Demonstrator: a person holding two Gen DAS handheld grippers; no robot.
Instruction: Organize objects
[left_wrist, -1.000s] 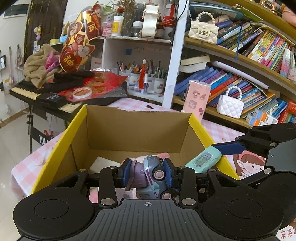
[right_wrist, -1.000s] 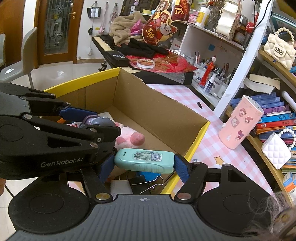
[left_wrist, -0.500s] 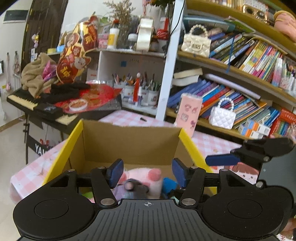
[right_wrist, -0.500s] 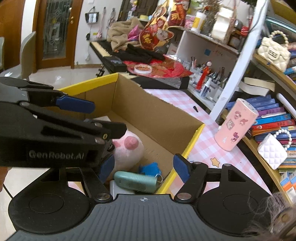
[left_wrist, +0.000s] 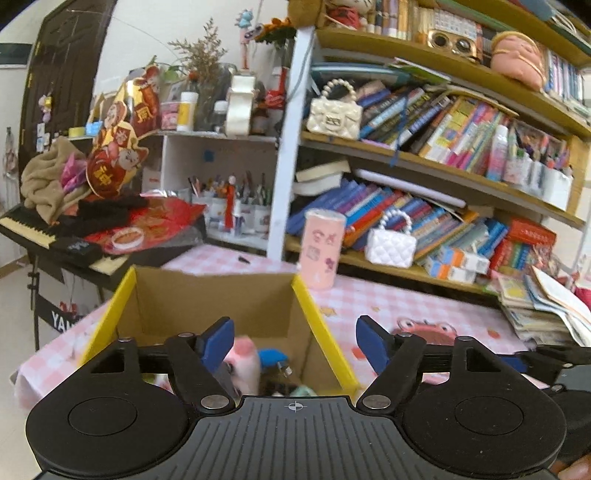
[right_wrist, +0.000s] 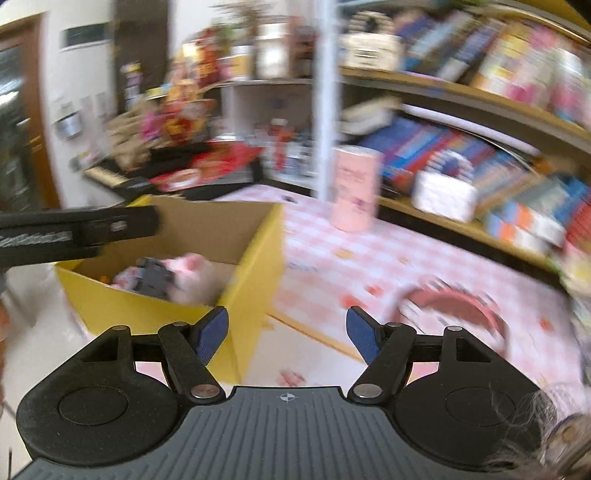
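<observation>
A yellow-rimmed cardboard box (left_wrist: 310, 314) stands on the pink checked table; it also shows in the blurred right wrist view (right_wrist: 258, 258). A pink plush toy (left_wrist: 243, 358), a blue item (left_wrist: 273, 360) and other small things lie inside; the plush also shows in the right wrist view (right_wrist: 188, 273). My left gripper (left_wrist: 295, 343) is open and empty above the box's near right corner. My right gripper (right_wrist: 286, 338) is open and empty, right of the box over the table. The left gripper's body (right_wrist: 74, 232) shows at left in the right wrist view.
A pink cylindrical can (left_wrist: 321, 251) stands behind the box. A bookshelf with books and a white quilted purse (left_wrist: 389, 247) runs along the back. A keyboard with clutter (left_wrist: 74, 236) sits at left. A book stack (left_wrist: 543, 310) lies at right on the table.
Both grippers opened and dropped their loads into the box: the toy car from the left, the teal case from the right. Both then pulled back and up; the right swings right.
</observation>
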